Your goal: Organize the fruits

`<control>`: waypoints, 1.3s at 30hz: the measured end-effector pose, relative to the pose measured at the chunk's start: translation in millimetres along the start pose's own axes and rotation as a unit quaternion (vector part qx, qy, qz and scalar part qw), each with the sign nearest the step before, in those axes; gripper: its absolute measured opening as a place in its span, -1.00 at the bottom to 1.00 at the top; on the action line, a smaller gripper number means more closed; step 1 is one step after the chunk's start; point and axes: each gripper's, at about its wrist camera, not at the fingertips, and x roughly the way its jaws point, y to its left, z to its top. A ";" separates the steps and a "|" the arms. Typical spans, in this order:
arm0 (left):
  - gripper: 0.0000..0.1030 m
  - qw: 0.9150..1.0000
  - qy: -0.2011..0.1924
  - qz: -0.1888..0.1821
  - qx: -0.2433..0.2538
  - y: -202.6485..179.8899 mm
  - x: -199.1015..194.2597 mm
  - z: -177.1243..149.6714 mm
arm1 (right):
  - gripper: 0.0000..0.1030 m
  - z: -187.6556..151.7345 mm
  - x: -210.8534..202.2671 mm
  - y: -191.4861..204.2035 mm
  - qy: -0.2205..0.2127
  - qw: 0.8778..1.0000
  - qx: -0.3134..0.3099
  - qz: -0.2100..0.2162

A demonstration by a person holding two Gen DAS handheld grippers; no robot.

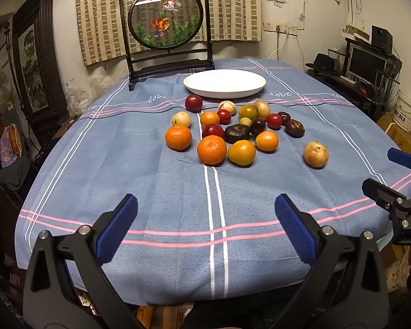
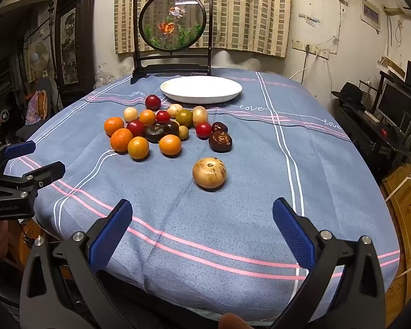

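Several small fruits lie loose on a blue tablecloth [image 1: 178, 192]: oranges [image 1: 211, 149] [image 2: 121, 139], red plums [image 1: 193, 103] [image 2: 153, 102], dark brown fruits [image 1: 294, 127] [image 2: 220, 141] and pale tan ones. One tan fruit [image 1: 316, 154] [image 2: 209, 173] sits apart, nearest the right gripper. Behind the pile stands an empty white plate [image 1: 224, 83] [image 2: 201, 89]. My left gripper [image 1: 205, 208] hangs open above the cloth's near edge, nothing between its blue pads. My right gripper [image 2: 202, 213] is open too, just short of the tan fruit.
A dark wooden stand with a round goldfish panel [image 1: 165, 24] [image 2: 172, 22] rises behind the plate. Each gripper shows at the edge of the other's view, the right gripper [image 1: 389, 172] and the left gripper [image 2: 35, 156]. Cluttered furniture surrounds the table; a desk with a monitor [image 1: 365, 64] stands right.
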 end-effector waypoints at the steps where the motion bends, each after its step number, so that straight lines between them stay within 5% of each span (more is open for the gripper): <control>1: 0.96 1.000 0.000 0.000 0.000 0.0 -0.1 -0.1 | 0.97 0.0 0.0 0.0 -0.001 1.000 0.001 0.001; 39: 0.96 1.000 0.015 -0.006 -0.007 0.5 1.6 -3.6 | 0.97 -2.1 2.1 4.5 0.009 1.000 -0.007 -0.001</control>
